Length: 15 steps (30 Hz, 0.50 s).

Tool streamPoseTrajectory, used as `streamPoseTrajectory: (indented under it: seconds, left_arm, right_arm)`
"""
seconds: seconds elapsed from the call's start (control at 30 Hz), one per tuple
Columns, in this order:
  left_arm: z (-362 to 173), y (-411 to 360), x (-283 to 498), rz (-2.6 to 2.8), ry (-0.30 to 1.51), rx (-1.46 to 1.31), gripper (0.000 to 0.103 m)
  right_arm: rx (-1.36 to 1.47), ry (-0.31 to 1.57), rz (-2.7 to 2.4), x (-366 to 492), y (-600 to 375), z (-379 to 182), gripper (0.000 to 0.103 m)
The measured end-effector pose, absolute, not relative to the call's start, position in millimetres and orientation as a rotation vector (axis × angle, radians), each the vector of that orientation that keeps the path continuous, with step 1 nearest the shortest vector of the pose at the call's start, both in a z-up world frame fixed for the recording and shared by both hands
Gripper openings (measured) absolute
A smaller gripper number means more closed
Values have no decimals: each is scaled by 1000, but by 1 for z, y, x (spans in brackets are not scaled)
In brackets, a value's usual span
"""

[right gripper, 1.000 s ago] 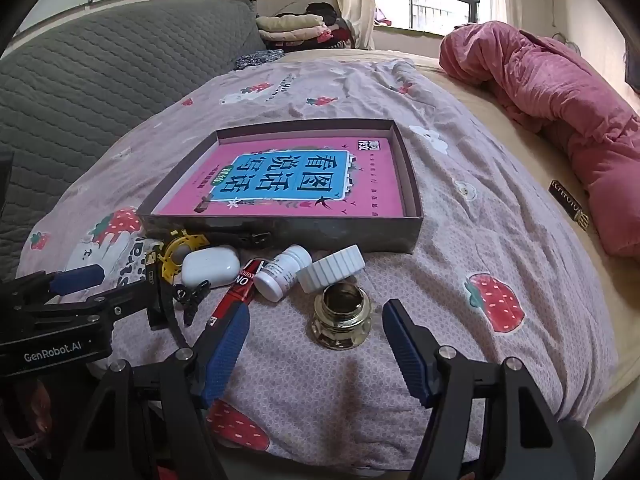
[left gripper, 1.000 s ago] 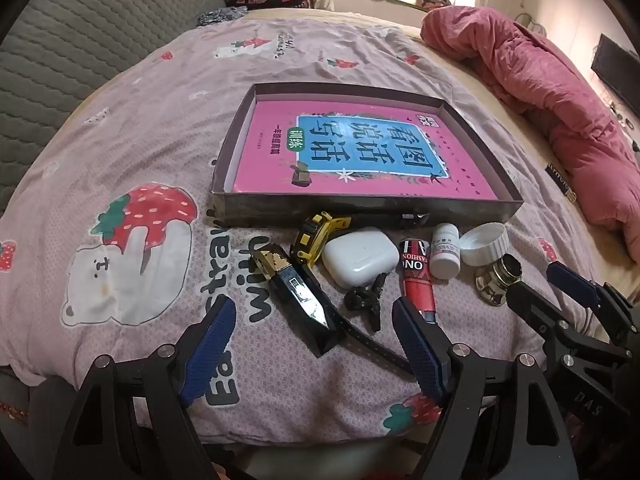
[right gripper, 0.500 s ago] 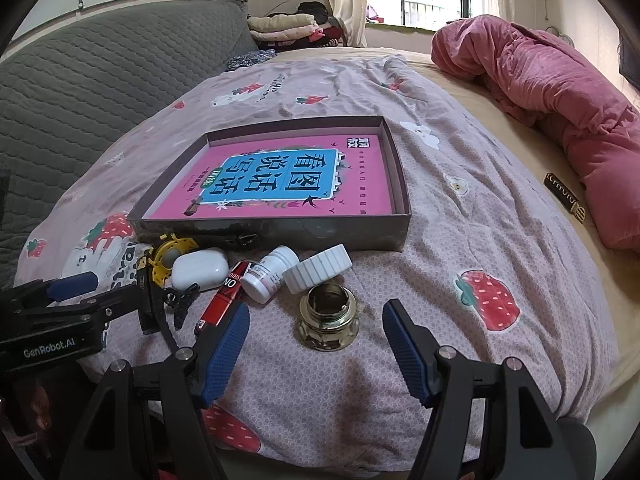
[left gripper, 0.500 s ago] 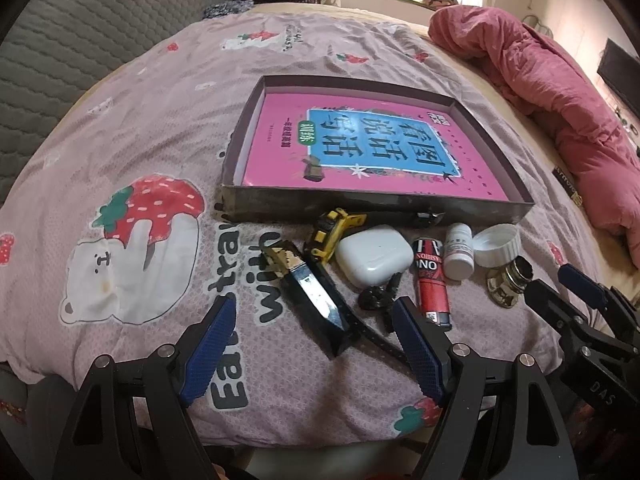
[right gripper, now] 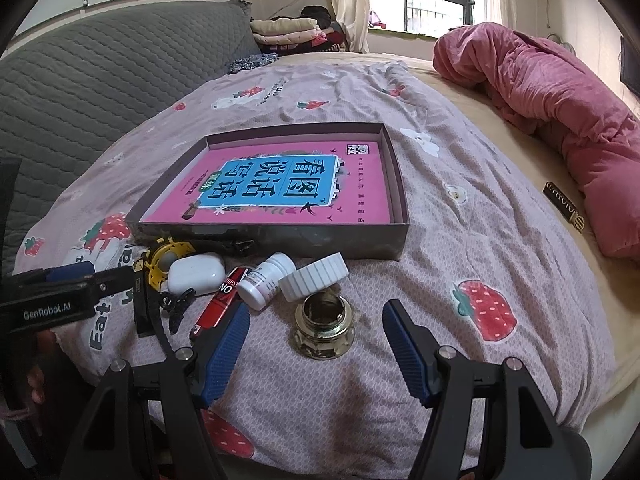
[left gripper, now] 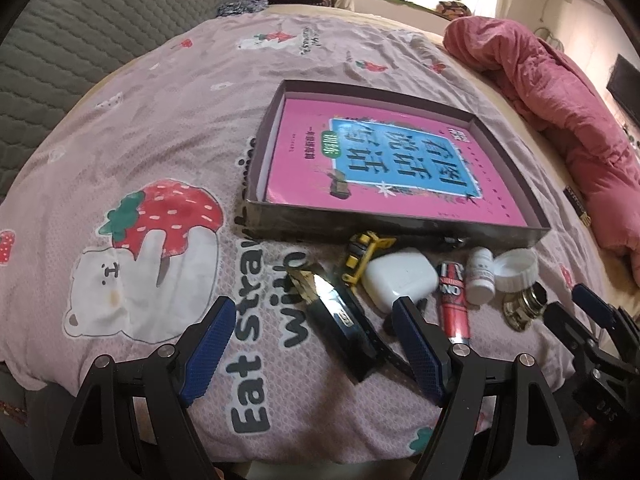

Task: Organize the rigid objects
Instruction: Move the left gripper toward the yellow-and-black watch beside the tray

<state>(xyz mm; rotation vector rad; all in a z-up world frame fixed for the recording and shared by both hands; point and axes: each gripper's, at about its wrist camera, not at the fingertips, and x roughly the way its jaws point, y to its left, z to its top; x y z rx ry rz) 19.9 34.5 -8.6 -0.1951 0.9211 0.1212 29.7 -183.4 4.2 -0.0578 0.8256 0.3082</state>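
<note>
Fingers (right gripper: 224, 354) of the right gripper (right gripper: 316, 356) stand wide apart and empty, just near of the brass fitting (right gripper: 323, 330) on the bed (right gripper: 460, 320). Fingers (left gripper: 208, 344) of the left gripper (left gripper: 310, 346) are likewise wide and empty, flanking the black case (left gripper: 344, 328). The fitting is probably heavy, stiff and somewhat slippery; its flat-sided base offers the surest hold across opposite sides. It is squat and hollow, shiny gold with dark tarnish, open end up. To its far left, touching or nearly so, lie a white cap (right gripper: 314, 276), a small white bottle (right gripper: 264, 280), a red tube (right gripper: 222, 300), a white pod (right gripper: 196, 272) and a yellow toy (right gripper: 166, 260); these look light and rigid. The box (right gripper: 360, 240), just beyond the row, holds only a pink book (right gripper: 280, 188).
</note>
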Motion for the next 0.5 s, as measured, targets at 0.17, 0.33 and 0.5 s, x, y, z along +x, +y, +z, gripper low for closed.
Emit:
streamPoseTrajectory:
  seconds: [0.17, 0.33, 0.5]
  left_arm:
    - [-18, 39, 32, 105, 976, -213, 81]
    - [-24, 35, 41, 84, 1008, -203, 81]
    - [-25, 34, 50, 65, 1015, -203, 81]
  right_arm:
    - [-74, 817, 313, 34, -182, 3, 69]
    - [-80, 821, 312, 37, -183, -1, 69]
    - [-78, 822, 309, 38, -183, -2, 69]
